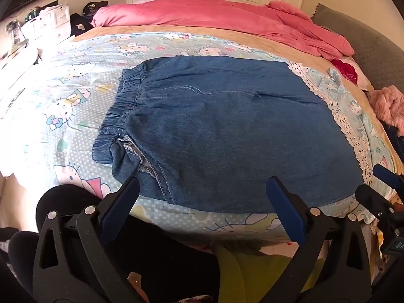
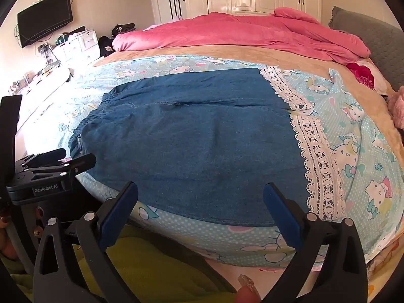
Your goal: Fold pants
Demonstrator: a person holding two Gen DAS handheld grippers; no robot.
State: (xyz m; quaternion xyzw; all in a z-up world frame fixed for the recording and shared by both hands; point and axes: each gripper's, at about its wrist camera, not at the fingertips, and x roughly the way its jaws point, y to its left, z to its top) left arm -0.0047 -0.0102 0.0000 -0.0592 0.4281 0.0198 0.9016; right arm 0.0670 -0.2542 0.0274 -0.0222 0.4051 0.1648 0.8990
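The pants [image 1: 227, 131] are blue denim cloth, matt, with a gathered elastic waistband at 9 o'clock and white lace trim [image 2: 313, 156] at 3 o'clock. Under them lies a soft printed cotton sheet [image 1: 75, 96] (dotted, with cartoon cats). At 12 o'clock, the pink blanket [image 1: 214, 12] looks plush. Both the left gripper [image 1: 202, 192] and the right gripper [image 2: 200, 197] are matt black plastic with blue pads [image 2: 280, 217].

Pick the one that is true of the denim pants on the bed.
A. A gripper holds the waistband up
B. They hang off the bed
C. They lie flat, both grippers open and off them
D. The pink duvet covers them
C: the pants lie flat on the cartoon sheet, and the left gripper and right gripper hover with jaws apart, holding nothing.
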